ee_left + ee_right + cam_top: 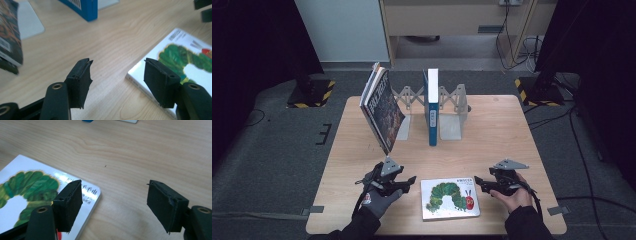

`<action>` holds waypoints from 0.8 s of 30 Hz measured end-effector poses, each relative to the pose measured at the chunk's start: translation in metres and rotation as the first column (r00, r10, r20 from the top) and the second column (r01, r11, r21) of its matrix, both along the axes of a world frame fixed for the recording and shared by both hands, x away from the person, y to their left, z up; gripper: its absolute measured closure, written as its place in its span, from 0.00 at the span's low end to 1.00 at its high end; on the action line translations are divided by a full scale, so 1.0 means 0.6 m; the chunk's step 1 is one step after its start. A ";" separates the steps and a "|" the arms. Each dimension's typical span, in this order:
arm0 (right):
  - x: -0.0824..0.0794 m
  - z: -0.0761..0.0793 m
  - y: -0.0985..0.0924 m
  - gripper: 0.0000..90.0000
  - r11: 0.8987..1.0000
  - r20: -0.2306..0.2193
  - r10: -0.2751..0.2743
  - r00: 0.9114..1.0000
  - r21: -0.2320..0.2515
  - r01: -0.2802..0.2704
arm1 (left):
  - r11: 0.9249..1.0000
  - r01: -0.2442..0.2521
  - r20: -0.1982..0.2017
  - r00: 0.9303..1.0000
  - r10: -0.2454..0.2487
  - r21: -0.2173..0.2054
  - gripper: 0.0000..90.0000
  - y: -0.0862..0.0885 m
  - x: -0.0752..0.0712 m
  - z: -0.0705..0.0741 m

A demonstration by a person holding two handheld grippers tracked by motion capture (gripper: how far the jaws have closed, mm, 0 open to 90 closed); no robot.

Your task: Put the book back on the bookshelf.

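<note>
Two grippers are hovering low over the near part of the wooden table (502,127), one at each side of a flat picture book (450,198) with a green caterpillar on its white cover. This book is lying face up near the table's front edge, its long axis running left to right across the table, the caterpillar's red head pointing toward the person's right and its title line sitting along the far edge. The left gripper (408,181) is resting just beside the book's left edge with its jaws standing wide apart and gripping nothing; in the left gripper view (117,75) the book's corner (175,57) is lying close behind the right-hand jaw. The right gripper (478,181) is sitting just off the book's right edge, its jaws likewise spread wide and empty; in the right gripper view (114,197) the left-hand jaw is overlapping the book's corner (37,185), though contact cannot be told. Farther back, a blue book (432,107) is standing upright in a grey bookend rack (451,112), spine facing the person, while a dark book (382,107) is leaning tilted at the rack's left end.
</note>
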State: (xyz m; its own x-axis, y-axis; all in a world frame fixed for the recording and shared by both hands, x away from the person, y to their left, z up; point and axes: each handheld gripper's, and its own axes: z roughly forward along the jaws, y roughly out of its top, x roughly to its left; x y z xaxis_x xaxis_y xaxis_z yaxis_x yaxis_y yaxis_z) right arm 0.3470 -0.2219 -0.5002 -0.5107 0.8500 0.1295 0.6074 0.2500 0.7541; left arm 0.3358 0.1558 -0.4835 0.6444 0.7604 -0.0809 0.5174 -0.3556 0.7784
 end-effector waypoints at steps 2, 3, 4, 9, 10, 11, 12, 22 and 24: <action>-0.008 -0.002 -0.001 0.32 1.000 -0.017 0.002 1.000 0.018 -0.002 | 1.000 0.016 -0.033 0.999 -0.016 -0.007 0.42 -0.006 0.001 -0.010; -0.012 -0.003 0.000 0.33 1.000 -0.021 0.004 1.000 0.023 -0.003 | 1.000 0.021 -0.043 0.999 -0.022 -0.013 0.42 -0.008 0.002 -0.012; -0.014 -0.003 0.002 0.33 1.000 -0.028 0.002 1.000 0.031 -0.001 | 1.000 0.029 -0.041 0.999 -0.029 -0.010 0.41 -0.013 0.002 -0.013; -0.018 -0.005 0.014 0.34 0.999 -0.046 0.026 0.999 0.048 -0.024 | 0.998 0.059 -0.041 0.997 -0.058 0.016 0.41 -0.027 0.001 -0.022; -0.018 -0.007 0.017 0.34 0.998 -0.049 0.033 0.998 0.049 -0.031 | 0.998 0.063 -0.047 0.997 -0.062 0.020 0.41 -0.031 0.001 -0.025; -0.019 -0.009 0.021 0.35 0.998 -0.059 0.036 0.998 0.057 -0.033 | 0.998 0.066 -0.053 0.996 -0.065 0.020 0.41 -0.034 0.001 -0.028; -0.020 -0.012 0.025 0.36 0.997 -0.073 0.039 0.997 0.064 -0.034 | 0.997 0.072 -0.062 0.996 -0.071 0.017 0.40 -0.037 0.001 -0.031; -0.030 -0.031 0.038 0.38 0.992 -0.161 0.066 0.985 0.119 -0.047 | 0.994 0.101 -0.121 0.988 -0.095 0.038 0.39 -0.056 -0.002 -0.054; -0.030 -0.034 0.038 0.38 0.992 -0.166 0.062 0.984 0.122 -0.042 | 0.994 0.105 -0.128 0.987 -0.101 0.031 0.39 -0.057 -0.003 -0.056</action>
